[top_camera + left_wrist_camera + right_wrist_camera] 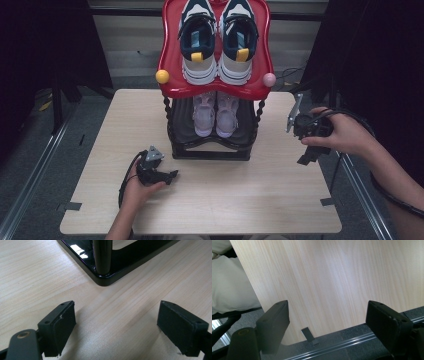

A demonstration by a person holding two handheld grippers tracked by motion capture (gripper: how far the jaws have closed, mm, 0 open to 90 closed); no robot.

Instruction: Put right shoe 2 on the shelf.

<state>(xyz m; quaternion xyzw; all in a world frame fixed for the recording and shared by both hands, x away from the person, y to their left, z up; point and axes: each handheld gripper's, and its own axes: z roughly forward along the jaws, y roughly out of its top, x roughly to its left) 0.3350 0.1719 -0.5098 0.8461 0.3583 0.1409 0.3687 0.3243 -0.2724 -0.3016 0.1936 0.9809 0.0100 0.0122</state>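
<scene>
A: Where is the shoe rack (212,145)?

B: It stands at the middle of the table's (250,195) far edge. It has a black base frame, black posts and a red top shelf (167,60) with a yellow knob (162,76) at its left front corner and a pink knob (269,79) at its right front corner.

A: What is on it?

B: A pair of navy and white sneakers (216,37) sits on the red shelf, heels toward the person. A pair of pale pink sneakers (216,114) sits on the lower black shelf.

A: And the left gripper (167,176)?

B: It rests low on the table just in front of the rack's left front corner, held in the left hand (137,187). In the left gripper view its jaws stand wide apart with bare wood between them, and the rack's base corner and one post lie just ahead.

A: The right gripper (306,159)?

B: The right hand (340,132) holds it above the table's right edge, well apart from the rack. Its jaws are also spread wide and hold nothing. The right gripper view looks down on the tabletop, a corner of it, a strip of tape (309,335) at its edge and the grey floor beyond.

A: Does either gripper touch the rack or a shoe?

B: No, both are apart from them.
</scene>
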